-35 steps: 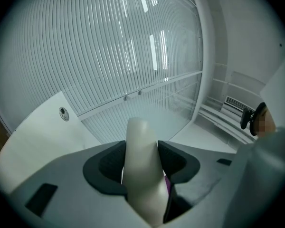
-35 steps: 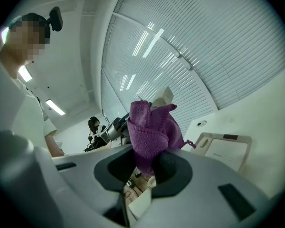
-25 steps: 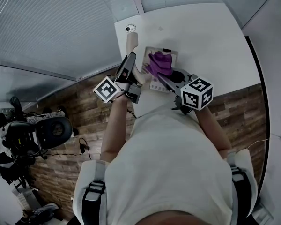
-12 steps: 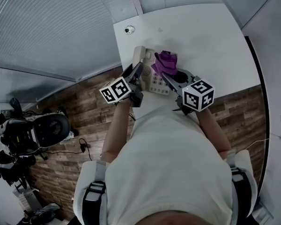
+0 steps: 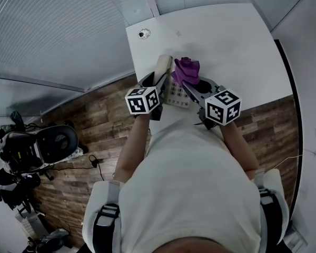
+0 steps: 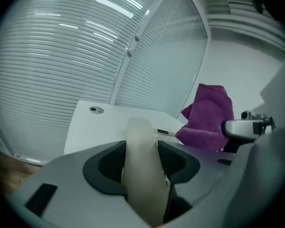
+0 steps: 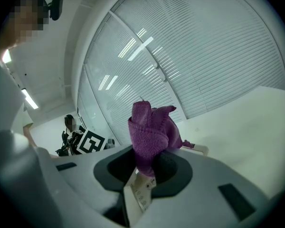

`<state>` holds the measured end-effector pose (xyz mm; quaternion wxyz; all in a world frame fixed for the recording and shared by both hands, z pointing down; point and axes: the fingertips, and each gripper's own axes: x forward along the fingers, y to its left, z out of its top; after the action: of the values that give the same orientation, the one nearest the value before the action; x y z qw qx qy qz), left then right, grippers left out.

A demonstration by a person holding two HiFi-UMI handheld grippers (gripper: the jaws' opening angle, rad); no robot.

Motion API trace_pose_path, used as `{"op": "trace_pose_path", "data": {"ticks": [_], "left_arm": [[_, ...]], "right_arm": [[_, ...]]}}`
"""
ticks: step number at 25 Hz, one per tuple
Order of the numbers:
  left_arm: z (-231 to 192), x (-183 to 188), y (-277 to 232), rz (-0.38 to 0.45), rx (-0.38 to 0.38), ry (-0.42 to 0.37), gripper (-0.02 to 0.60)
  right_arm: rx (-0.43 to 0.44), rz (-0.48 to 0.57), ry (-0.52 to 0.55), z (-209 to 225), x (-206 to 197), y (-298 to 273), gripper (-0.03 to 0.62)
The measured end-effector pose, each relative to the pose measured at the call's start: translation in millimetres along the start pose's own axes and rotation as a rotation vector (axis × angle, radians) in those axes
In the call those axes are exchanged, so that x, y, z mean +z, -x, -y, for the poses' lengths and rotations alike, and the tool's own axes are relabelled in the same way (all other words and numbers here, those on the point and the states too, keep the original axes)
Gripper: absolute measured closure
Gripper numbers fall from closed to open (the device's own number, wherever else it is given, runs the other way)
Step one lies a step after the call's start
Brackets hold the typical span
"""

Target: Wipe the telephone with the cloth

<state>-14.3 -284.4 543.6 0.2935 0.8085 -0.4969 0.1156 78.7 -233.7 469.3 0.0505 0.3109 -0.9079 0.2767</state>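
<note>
The beige handset (image 5: pixel 163 66) is held lengthwise by my left gripper (image 5: pixel 159 78), shut on it over the left side of the telephone base (image 5: pixel 175 93). In the left gripper view the handset (image 6: pixel 142 170) fills the gap between the jaws of this gripper (image 6: pixel 141 151). My right gripper (image 5: pixel 188 86) is shut on the bunched purple cloth (image 5: pixel 185 70), above the base's far part. The right gripper view shows the cloth (image 7: pixel 149 132) standing up out of the jaws of that gripper (image 7: pixel 149 167), its white tag (image 7: pixel 141 194) hanging below. Most of the base is hidden by both grippers.
The white table (image 5: pixel 226 41) stretches away beyond the phone, with a small round fitting (image 5: pixel 144 33) near its far left corner. Its left edge drops to a wooden floor (image 5: pixel 100 125). An office chair (image 5: pixel 55 146) stands far left. Slatted glass walls (image 6: pixel 61 56) lie behind.
My left gripper has carried the handset rightward and nearer, from beside the base's far left corner to over its left side. The right gripper and cloth have barely shifted.
</note>
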Motion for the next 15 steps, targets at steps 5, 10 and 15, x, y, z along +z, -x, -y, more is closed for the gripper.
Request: {"op": "trace_pose_path", "data": {"ticks": [5,10,15], "left_arm": [[4,-8,-5,-0.038,0.044,-0.055,0.359],[5,-11,-10,-0.060,0.070,-0.111,0.359],[6,-15,-10,-0.061,0.074,-0.116,0.359]], "right_arm": [[-0.002,-0.003,-0.003,-2,-1,2,0.503],[-0.010,-0.007,-0.001,3,-1,2,0.503],[-0.016,-0.009,-0.008,3,-5,3,0.503]]}}
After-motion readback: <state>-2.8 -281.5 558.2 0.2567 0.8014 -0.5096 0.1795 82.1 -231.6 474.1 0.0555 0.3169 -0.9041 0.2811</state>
